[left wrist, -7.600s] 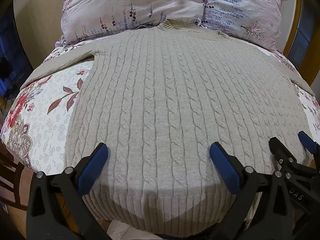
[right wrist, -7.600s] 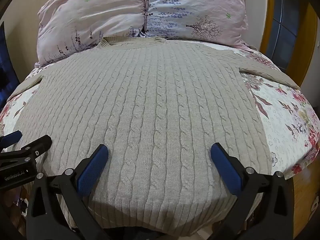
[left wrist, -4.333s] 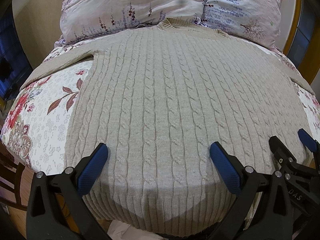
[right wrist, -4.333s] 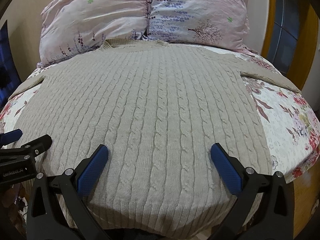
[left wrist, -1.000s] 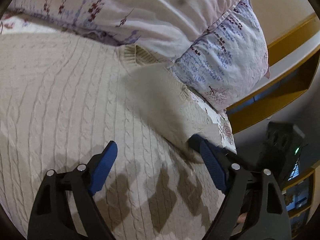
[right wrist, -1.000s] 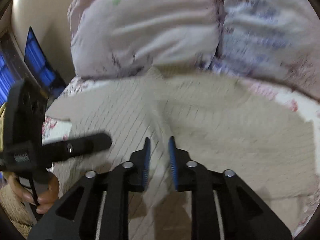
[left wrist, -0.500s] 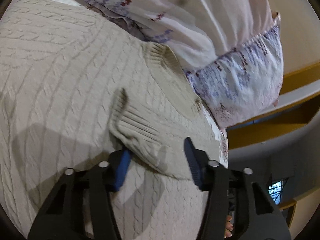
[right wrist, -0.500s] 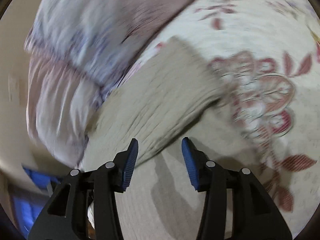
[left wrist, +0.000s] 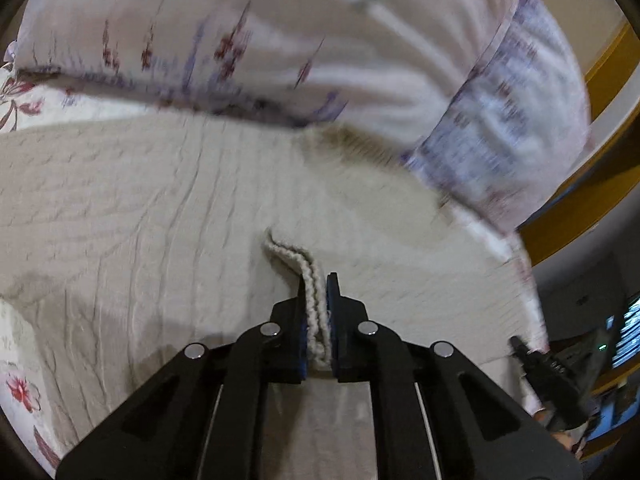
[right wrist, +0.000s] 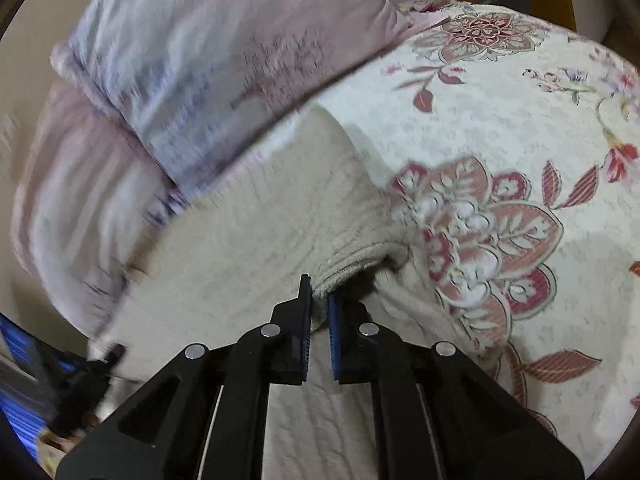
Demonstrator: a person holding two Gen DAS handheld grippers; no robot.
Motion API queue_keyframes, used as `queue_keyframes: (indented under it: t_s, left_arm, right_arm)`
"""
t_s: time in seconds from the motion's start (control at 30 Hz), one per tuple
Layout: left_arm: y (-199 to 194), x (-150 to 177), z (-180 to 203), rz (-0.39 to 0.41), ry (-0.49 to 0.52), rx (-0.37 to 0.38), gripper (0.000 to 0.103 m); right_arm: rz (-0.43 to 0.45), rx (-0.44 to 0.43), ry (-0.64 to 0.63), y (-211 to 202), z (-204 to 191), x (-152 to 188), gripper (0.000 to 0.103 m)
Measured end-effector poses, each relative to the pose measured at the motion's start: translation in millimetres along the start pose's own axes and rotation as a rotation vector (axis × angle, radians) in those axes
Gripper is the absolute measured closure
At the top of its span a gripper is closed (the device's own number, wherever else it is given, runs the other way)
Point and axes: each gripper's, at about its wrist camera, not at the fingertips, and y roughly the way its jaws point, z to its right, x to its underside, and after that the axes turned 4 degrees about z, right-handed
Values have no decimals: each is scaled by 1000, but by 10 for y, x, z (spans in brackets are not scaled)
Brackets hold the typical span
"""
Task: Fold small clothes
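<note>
While the sweater lay flat on the bed, collar toward the pillows, the left gripper had just clamped a ribbed cuff already lying on the chest. Right gripper had just pinched the other cuff, out at the bed's right side. That sleeve ran away from the body, so my guess: it needed carrying leftward across the chest.
</note>
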Motion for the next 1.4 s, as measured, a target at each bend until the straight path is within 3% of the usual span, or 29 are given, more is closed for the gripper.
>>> queue_keyframes:
  t_s: [0.07,0.1,0.13,0.23,0.3,0.47,0.67,0.77,0.87,0.97,1.03,1.1,1.2,1.4]
  left_arm:
    - [-15,56,-36,2,4,-8,90]
    - [-62,57,-58,6,-4,-4,88]
    - [-113,60,-87,7,-12,-1,79]
    - [-424,64,-274,51,-37,32,56]
    - [-669,65,-439,97,-52,27,49]
    - [-1255,72,-1170,192,-190,-60,48]
    - [-1581,74,-1997,263,-448,-168,49]
    - [-1629,52,-2346,293,-602,-137,51]
    - [-1674,31,-2600,327,-711,-86,55]
    - [-1663,-25,-2757,348,-781,-72,65]
    - [-1639,-52,-2855,350,-821,-74,84]
    - [-1620,-64,-2898,339,-831,-86,95]
    - [-1647,-109,-2724,371,-778,-78,96]
    - [-1685,-392,-2032,416,-618,99,97]
  right_arm:
    - [11,31,-32,-94,-36,22,87]
    - [13,52,-50,-144,-70,32,74]
    - [28,73,-73,-232,-116,47,63]
    - [88,86,-125,-405,-261,81,61]
    - [103,49,-192,-487,-450,103,60]
    - [-65,-85,-327,-170,-934,203,57]
    - [-185,-96,-455,254,-1356,449,57]
    - [-182,-70,-494,325,-1397,522,51]
    - [-192,-101,-458,308,-1326,533,49]
    - [-204,-125,-418,272,-1241,518,49]
    - [-205,-133,-411,262,-1213,531,49]
    - [-204,-136,-410,253,-1201,546,48]
    - [-203,-148,-403,227,-1195,526,46]
    - [-184,-152,-393,172,-1168,495,45]
